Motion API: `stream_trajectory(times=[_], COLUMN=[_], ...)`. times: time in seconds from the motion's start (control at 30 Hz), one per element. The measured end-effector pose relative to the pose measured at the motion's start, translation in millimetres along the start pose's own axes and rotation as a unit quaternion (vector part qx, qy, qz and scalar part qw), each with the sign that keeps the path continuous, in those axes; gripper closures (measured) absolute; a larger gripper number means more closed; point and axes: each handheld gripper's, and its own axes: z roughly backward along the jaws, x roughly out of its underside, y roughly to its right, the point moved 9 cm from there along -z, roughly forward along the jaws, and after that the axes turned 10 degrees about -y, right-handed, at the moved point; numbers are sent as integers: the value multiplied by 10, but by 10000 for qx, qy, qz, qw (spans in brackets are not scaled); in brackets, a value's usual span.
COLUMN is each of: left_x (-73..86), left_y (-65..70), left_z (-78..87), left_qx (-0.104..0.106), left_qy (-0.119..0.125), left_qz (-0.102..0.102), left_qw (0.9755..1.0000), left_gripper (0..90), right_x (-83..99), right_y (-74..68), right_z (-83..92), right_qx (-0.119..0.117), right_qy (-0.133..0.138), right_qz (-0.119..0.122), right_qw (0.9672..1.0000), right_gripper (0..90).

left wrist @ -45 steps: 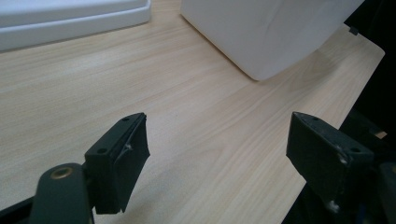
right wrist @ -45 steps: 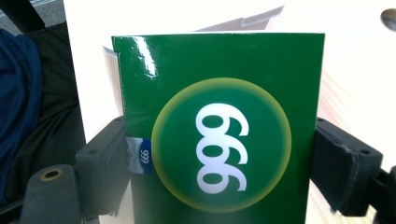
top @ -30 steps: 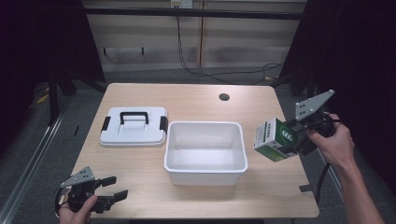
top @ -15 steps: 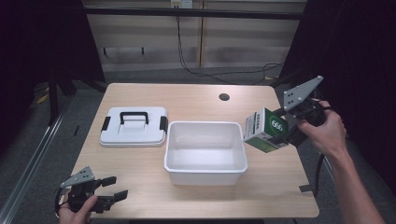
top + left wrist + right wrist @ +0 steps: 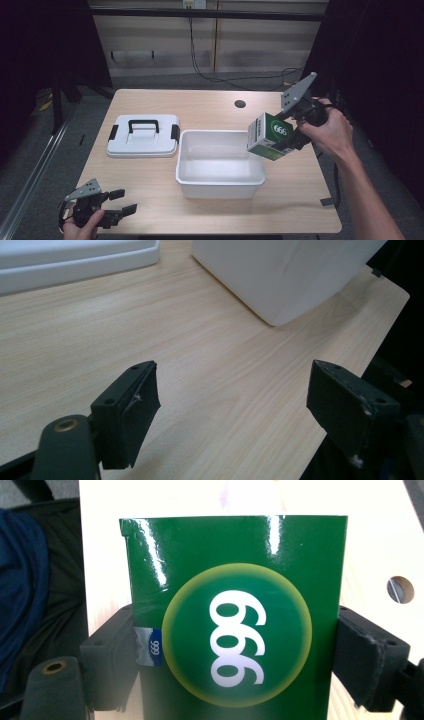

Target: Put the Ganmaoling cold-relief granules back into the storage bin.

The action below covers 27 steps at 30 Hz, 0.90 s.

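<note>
Now the right gripper point(image 5: 292, 131), clamped on the green box point(image 5: 270, 136), has carried it to the tub's point(image 5: 220, 186) 3 o'clock rim. Probably a drop inside comes next; the left gripper point(image 5: 122, 201) rests wide at the bench's point(image 5: 210, 102) 7 o'clock.

The bin point(image 5: 220, 165) sits mid-table point(image 5: 160, 185); the lid point(image 5: 143, 135) lies just left; the box point(image 5: 270, 136) hangs over the bin's right rim.

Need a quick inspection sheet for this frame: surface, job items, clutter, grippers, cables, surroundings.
Surface: light wooden table, round hole near far edge.
Job's things: open white bin mid-table; white lid with black handle lying to its left; green carton marked 666 held tilted over the bin's right end.
Clutter: nothing seen.
Grippers: right gripper jaws shut on the carton; left gripper open, low at the near left corner.
Cables: black cable on the floor beyond the table.
Surroundings: wood-panelled wall, dark sides.
</note>
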Motion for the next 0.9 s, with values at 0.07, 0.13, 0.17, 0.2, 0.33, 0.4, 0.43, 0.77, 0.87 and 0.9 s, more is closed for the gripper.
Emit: stream_trajectory(times=[0.07, 0.13, 0.17, 0.2, 0.33, 0.4, 0.43, 0.77, 0.87, 0.9], left_x=[0, 0, 0, 0, 1, 1, 1, 0, 0, 0], left_y=[-2, 4, 3, 2, 0, 3, 1, -2, -2, -2], left_z=[-4, -2, 0, 1, -2, -2, -1, -1, -1, 0], left_qx=[-9, 3, -1, 1, 5, 21, 11, 1, 3, 7], left_qy=[-6, -2, 2, 4, 4, 6, 7, 15, 16, 20], left_qz=[2, -3, 2, 3, 5, 0, 5, 17, 15, 16], left_qw=[10000, 10000, 10000, 10000, 10000, 10000, 10000, 10000, 10000, 10000], left_gripper=[209, 209, 209, 209, 209, 209, 209, 209, 209, 209], right_x=[-58, -109, -146, -176, -284, -302, -318, -417, -436, -445], right_y=[-13, -20, -23, -26, -20, -9, -5, 8, 11, 14], right_z=[-22, -43, -56, -66, -135, -149, -165, -392, -443, -455], right_qx=[-44, -81, -96, -118, -203, -179, -204, -321, -323, -310], right_qy=[-59, -134, -175, -195, -320, -319, -320, -640, -693, -679], right_qz=[33, 93, 110, 145, 245, 243, 258, 395, 425, 438], right_qw=[10000, 9998, 9997, 9996, 9990, 9990, 9989, 9967, 9962, 9962], right_gripper=[159, 160, 160, 160, 159, 159, 159, 159, 159, 159])
